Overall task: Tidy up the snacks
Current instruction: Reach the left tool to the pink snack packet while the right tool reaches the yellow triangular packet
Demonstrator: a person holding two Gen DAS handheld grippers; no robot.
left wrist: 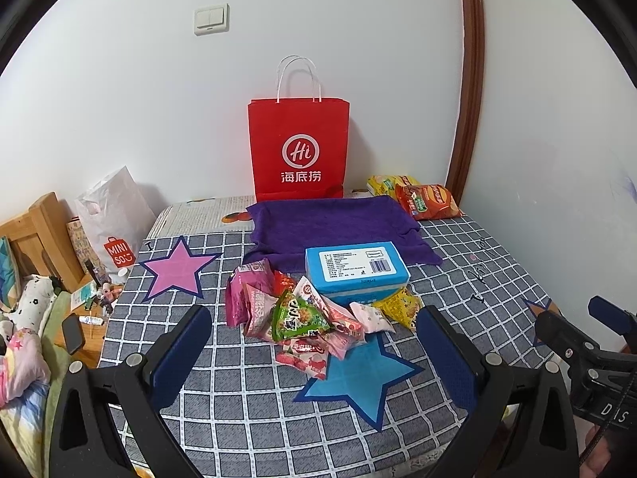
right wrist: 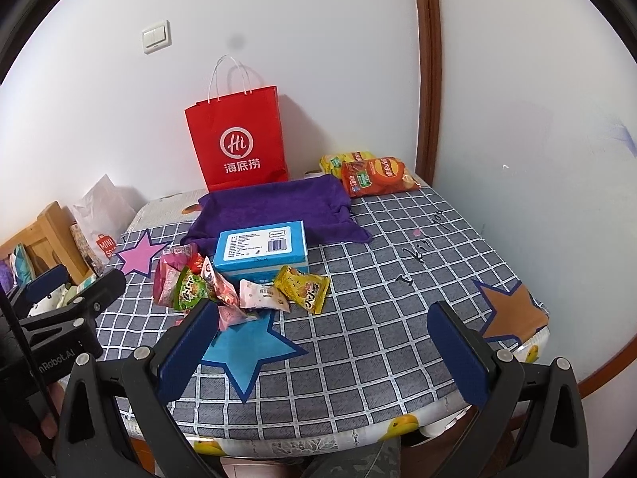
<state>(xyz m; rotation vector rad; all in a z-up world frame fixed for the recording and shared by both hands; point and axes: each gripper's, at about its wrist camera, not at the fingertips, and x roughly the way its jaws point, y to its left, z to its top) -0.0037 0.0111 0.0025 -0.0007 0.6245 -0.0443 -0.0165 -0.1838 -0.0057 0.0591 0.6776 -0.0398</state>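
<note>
we hold our left gripper (left wrist: 318, 352) wide open with nothing between its pads, and our right gripper (right wrist: 326, 342) spread open and empty too. the heap of small crinkly snack packets (left wrist: 314, 318) lies just ahead of the left fingers, touching the pale blue rectangular box (left wrist: 356, 269) beyond; the upright red paper carrier bag (left wrist: 298, 147) stands farther off.

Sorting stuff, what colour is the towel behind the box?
Purple towel, clearest in the left wrist view.
</note>
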